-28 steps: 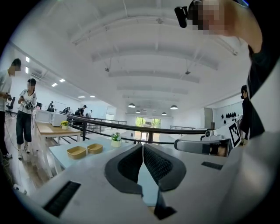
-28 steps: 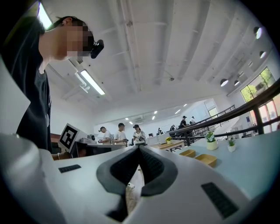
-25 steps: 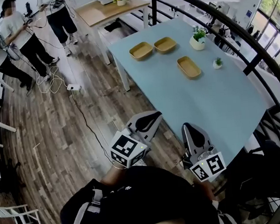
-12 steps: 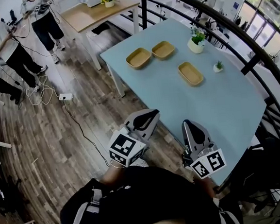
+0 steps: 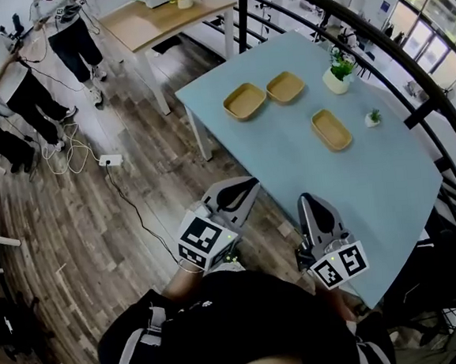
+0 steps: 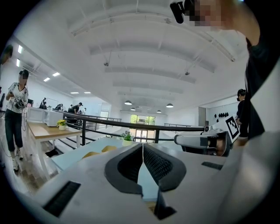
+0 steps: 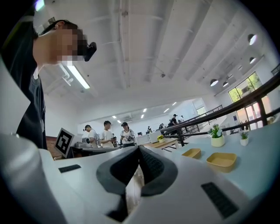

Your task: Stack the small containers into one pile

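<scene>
Both grippers are low at the near edge, well apart from the work. Left gripper (image 5: 250, 186): jaws pressed together, nothing between them. Right gripper (image 5: 307, 202): likewise closed and empty.

Three shallow tan containers sit on the pale blue tabletop (image 5: 290, 168), none stacked yet. The far-left container (image 5: 245, 101) and far-right container (image 5: 285, 86) are just beside each other. The third container (image 5: 331, 128) is nearer and apart from the pair. Potted plants (image 5: 339, 71) stand along the railing side.

Judgement: the containers look light, stiff and thin-walled, and likely to skate on the smooth top. The best hold is probably a pinch over one rim wall, one jaw inside and one outside. The jaws must open first.
</scene>
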{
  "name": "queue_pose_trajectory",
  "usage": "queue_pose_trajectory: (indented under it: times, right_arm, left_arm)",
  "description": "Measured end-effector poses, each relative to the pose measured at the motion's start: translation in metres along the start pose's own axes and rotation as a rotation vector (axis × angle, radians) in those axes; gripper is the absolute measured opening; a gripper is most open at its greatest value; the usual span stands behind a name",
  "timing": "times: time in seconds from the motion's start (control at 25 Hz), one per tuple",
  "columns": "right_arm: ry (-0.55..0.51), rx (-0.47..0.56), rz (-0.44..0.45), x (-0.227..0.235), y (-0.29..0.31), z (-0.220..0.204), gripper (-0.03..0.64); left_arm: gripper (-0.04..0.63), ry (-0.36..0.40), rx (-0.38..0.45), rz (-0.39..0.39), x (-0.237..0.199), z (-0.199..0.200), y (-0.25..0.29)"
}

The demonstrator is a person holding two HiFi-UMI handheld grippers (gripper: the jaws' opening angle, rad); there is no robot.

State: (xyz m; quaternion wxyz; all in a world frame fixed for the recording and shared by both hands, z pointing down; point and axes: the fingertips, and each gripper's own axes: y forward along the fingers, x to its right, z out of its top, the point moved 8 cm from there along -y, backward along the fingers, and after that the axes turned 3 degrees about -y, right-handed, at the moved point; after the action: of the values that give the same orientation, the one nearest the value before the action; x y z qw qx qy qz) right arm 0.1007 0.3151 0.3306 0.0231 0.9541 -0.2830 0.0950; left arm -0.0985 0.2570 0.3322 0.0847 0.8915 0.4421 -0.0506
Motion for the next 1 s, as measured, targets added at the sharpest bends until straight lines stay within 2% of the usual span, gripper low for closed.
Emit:
queue_pose_trajectory:
  times: [0.28, 0.6, 1.0]
  right_arm:
    - [0.056, 0.011, -0.033, -0.003, 0.031, -0.006, 0.002]
    - [0.06, 0.007, -0.053, -0.003, 0.049, -0.01, 0.0]
    - [0.048, 0.0, -0.092, 0.025, 0.096, -0.016, 0.0]
  left_arm:
    - [0.018, -0.016, -0.002, 0.022, -0.04, -0.001, -0.012]
    - [0.018, -0.04, -0.002, 0.034, -0.061, -0.004, -0.018]
    - [0.018, -0.007, -0.023, 0.039, -0.098, 0.002, -0.002]
